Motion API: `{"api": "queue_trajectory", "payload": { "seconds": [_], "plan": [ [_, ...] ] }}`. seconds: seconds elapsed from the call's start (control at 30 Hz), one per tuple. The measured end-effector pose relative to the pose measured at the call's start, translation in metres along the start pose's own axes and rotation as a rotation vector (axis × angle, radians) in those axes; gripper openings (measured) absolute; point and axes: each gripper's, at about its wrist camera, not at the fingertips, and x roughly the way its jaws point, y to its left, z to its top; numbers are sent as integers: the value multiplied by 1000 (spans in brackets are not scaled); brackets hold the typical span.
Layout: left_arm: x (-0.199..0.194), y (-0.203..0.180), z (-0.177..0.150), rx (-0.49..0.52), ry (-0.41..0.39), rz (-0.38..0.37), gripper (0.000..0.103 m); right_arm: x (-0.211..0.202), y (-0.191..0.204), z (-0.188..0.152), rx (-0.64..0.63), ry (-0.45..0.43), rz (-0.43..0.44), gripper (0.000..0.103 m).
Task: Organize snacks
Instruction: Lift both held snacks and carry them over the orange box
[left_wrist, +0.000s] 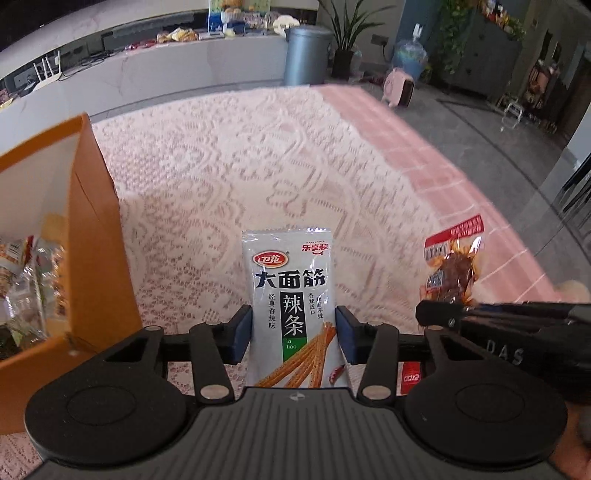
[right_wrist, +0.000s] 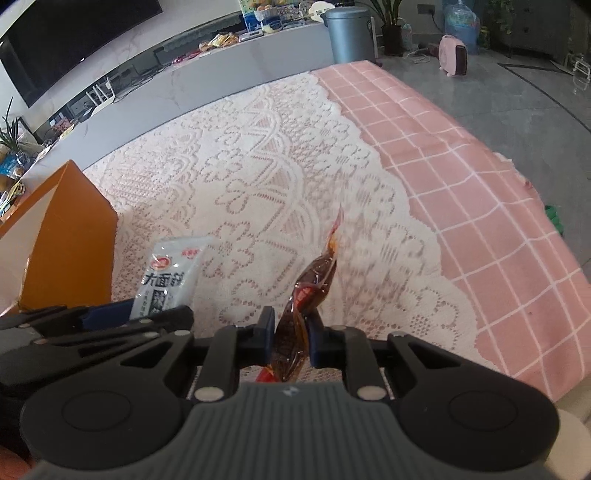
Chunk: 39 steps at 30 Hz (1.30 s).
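a: left gripper (left_wrist: 293, 334) has its fingers clamped on the sides of a white, flat plastic spicy-strip packet (left_wrist: 290, 295), upright, off the lace-covered counter (left_wrist: 221, 177).

b: right gripper (right_wrist: 291, 338) is squeezed nearly closed on a crinkled clear pouch of reddish-brown snack (right_wrist: 306, 295).

a: my view reads its red barcoded label, yours shows it edge-on.

b: the open orange cardboard box (left_wrist: 92, 221) sits left. only your view sees the wrapped snacks (left_wrist: 26, 273) inside.
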Motion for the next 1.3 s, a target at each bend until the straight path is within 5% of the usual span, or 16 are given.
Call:
{"api": "queue_trajectory", "payload": {
  "seconds": [0.43, 0.87, 1.3],
  "plan": [
    [-78, 18, 33, 6, -95, 17, 54, -66, 41, 17, -93, -129, 114, 14],
    [-116, 122, 57, -104, -156, 214, 54, -75, 142, 49, -279, -173, 289, 15],
    [-88, 212, 45, -178, -11, 436, 54, -25, 246, 63, -452, -69, 369, 15]
  ]
}}
